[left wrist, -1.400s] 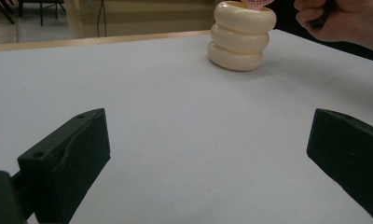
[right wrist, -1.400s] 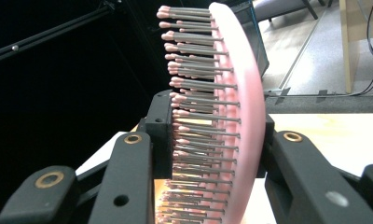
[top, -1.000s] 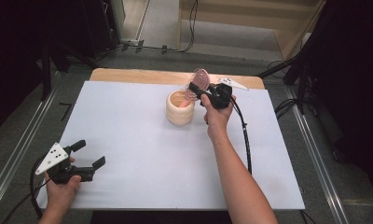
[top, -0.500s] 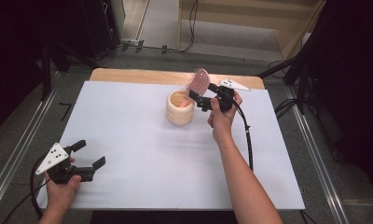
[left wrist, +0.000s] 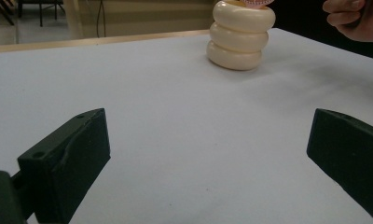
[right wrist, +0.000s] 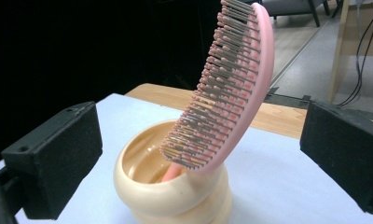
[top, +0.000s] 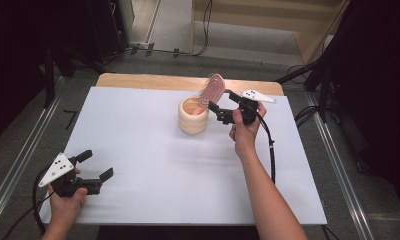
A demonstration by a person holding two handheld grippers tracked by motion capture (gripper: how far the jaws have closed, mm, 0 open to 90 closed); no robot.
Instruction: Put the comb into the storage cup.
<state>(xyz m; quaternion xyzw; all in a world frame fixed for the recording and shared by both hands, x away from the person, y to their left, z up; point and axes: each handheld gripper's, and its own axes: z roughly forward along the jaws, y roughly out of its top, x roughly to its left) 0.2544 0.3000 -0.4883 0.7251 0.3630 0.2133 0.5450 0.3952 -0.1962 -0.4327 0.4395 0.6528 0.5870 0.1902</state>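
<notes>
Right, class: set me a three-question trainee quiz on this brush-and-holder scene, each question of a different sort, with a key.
1. True or false: the pink hairbrush stands handle-down in the cream holder.
2. The right gripper has its jaws: A) clamped on the brush, B) open beside it, C) inside the holder.
3. Fill in: the left gripper rests over the white ____, jaws open.

Key: 1 true; 2 B; 3 table.

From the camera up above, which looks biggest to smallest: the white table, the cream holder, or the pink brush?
In the high view:
1. Table, by far the largest.
2. Holder.
3. Brush; its visible part looks close to the holder in size, and its handle is hidden inside the holder, so ranks 2 and 3 are unsure.
</notes>
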